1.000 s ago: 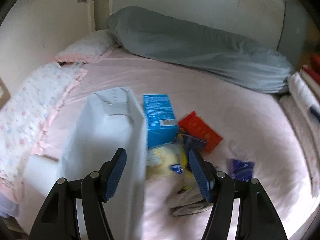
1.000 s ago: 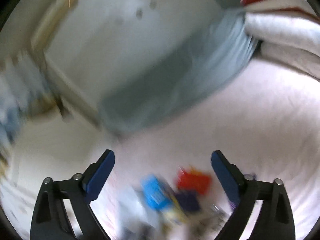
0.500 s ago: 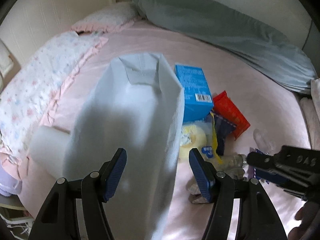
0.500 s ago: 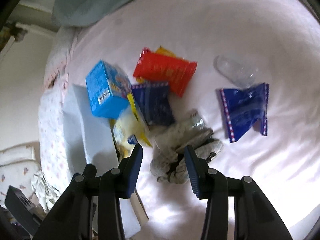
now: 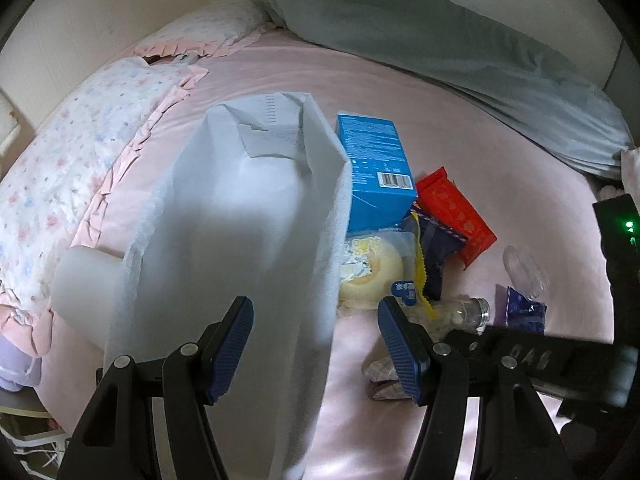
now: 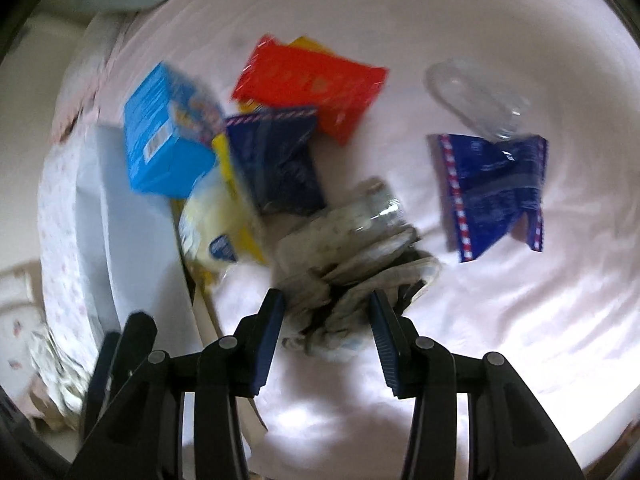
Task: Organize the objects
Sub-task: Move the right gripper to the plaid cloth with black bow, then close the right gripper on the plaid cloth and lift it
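A white bag (image 5: 248, 216) lies open on the pink bed, and its right wall runs down between the fingers of my left gripper (image 5: 316, 344), which stand apart without pressing it. Beside the bag is a pile: a blue box (image 6: 168, 140), a red packet (image 6: 312, 84), a dark blue packet (image 6: 280, 164), a yellow bread pack (image 6: 212, 220) and a clear bottle (image 6: 380, 204). My right gripper (image 6: 326, 316) points down, its narrowed fingers either side of the near end of a crumpled pale cloth bundle (image 6: 344, 264). No squeeze shows.
A second blue packet (image 6: 492, 188) and a clear plastic cup (image 6: 476, 96) lie apart to the right. A grey bolster (image 5: 440, 36) lines the far wall. A floral quilt (image 5: 72, 152) and a white roll (image 5: 84, 284) sit left of the bag.
The right gripper swung down from facing the wall to the pile, narrowed its jaws and now straddles the cloth bundle. The left gripper tipped down over the bag.
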Action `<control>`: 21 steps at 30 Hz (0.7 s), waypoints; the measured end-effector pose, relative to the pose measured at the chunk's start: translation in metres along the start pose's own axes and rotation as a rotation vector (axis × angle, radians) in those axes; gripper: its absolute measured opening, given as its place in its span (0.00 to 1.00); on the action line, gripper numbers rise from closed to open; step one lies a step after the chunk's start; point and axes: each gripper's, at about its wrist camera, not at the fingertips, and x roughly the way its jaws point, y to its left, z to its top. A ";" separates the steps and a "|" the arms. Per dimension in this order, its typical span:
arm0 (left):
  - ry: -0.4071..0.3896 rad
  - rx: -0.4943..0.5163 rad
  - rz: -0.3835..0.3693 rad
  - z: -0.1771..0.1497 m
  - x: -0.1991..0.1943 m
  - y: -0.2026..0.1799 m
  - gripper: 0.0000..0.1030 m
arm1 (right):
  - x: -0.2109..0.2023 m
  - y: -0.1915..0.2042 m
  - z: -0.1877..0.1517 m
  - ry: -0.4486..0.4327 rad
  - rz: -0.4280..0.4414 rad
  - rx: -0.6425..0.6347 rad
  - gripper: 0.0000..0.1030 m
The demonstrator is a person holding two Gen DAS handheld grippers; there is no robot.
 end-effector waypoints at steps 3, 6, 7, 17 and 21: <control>0.002 -0.020 0.024 0.001 0.001 0.008 0.59 | 0.004 0.013 -0.003 0.003 -0.066 -0.054 0.46; 0.005 -0.041 0.023 0.002 0.002 0.015 0.59 | 0.018 0.023 -0.004 0.032 -0.112 -0.098 0.56; 0.003 -0.040 0.034 0.002 0.001 0.015 0.59 | 0.026 0.025 -0.004 0.042 -0.136 -0.102 0.59; -0.010 -0.035 0.031 0.003 -0.002 0.015 0.59 | 0.010 0.008 0.002 -0.048 -0.068 -0.012 0.40; -0.039 -0.033 0.036 0.004 -0.007 0.015 0.59 | -0.018 0.005 -0.001 -0.118 0.032 0.024 0.40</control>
